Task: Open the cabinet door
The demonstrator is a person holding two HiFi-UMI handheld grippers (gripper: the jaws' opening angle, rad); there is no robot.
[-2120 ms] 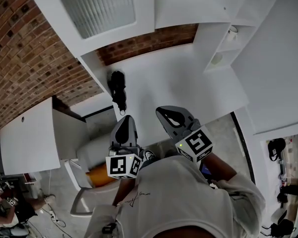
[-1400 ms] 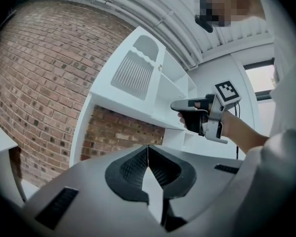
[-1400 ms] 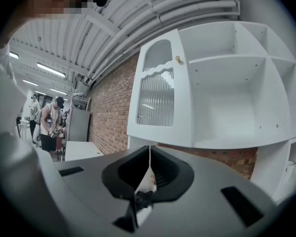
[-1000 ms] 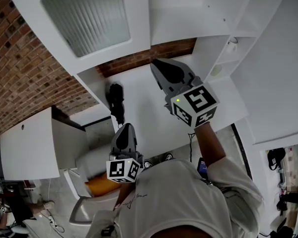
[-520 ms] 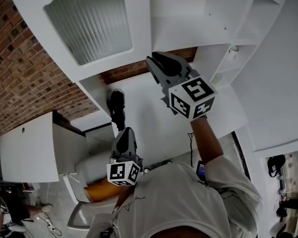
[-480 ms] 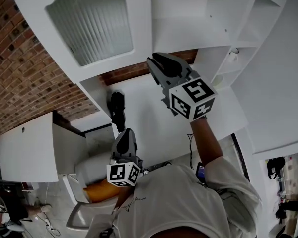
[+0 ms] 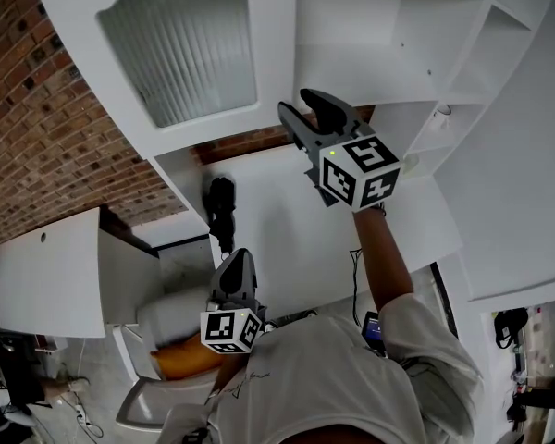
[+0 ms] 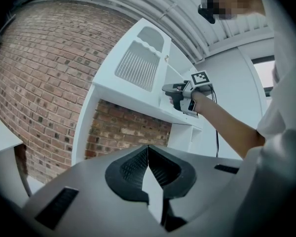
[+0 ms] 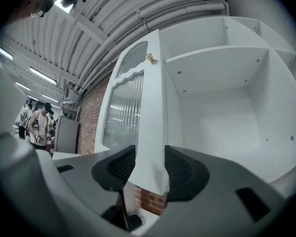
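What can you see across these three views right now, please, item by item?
cabinet door: one, white with ribbed glass, swung open
knob: one, gold-toned, on door
shelves: several, white, inside cabinet
brick wall: one, red-brown, behind cabinet
countertop: one, white, below cabinet
dark object: one, black, on countertop
orange item: one, low left
bystanders: a few, distant
left gripper: grey, low, shut, empty
right gripper: grey, raised; jaws just been opening, door edge between them

Dim, even overhead light; strong fisheye distortion, dark vignetted corners in both gripper views.
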